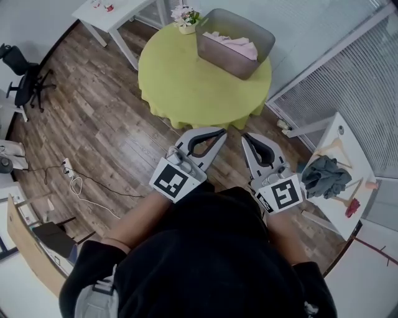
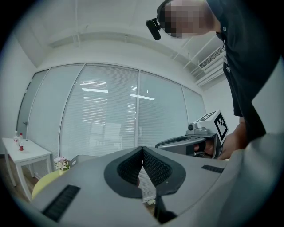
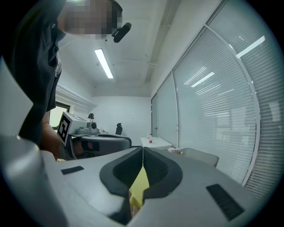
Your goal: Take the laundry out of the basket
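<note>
From my head camera, both of my tongs are held out level in front of me, side by side and empty. The left tongs (image 1: 219, 133) have their jaws together, and so do the right tongs (image 1: 247, 138). The basket (image 1: 211, 49) stands on the far side of the round green table (image 1: 180, 81), well apart from both tips, with the pink laundry (image 1: 235, 45) lying inside it. A pot of flowers (image 1: 185, 17) sits just beside the basket. Off to my right, a dark cloth (image 1: 324, 175) lies on a white side table (image 1: 348, 143).

In the left gripper view, the left tongs (image 2: 143, 150) are pressed tip to tip with nothing between them. My right tongs (image 2: 186, 142) show alongside. The flowers (image 2: 61, 164) peek over the left jaw.

In the right gripper view, the right tongs (image 3: 143, 150) are likewise closed on nothing. Only the green table (image 3: 140, 188) shows through the gap behind the tips. The basket (image 3: 200, 156) stands ahead to the right, its contents hidden from here.
</note>
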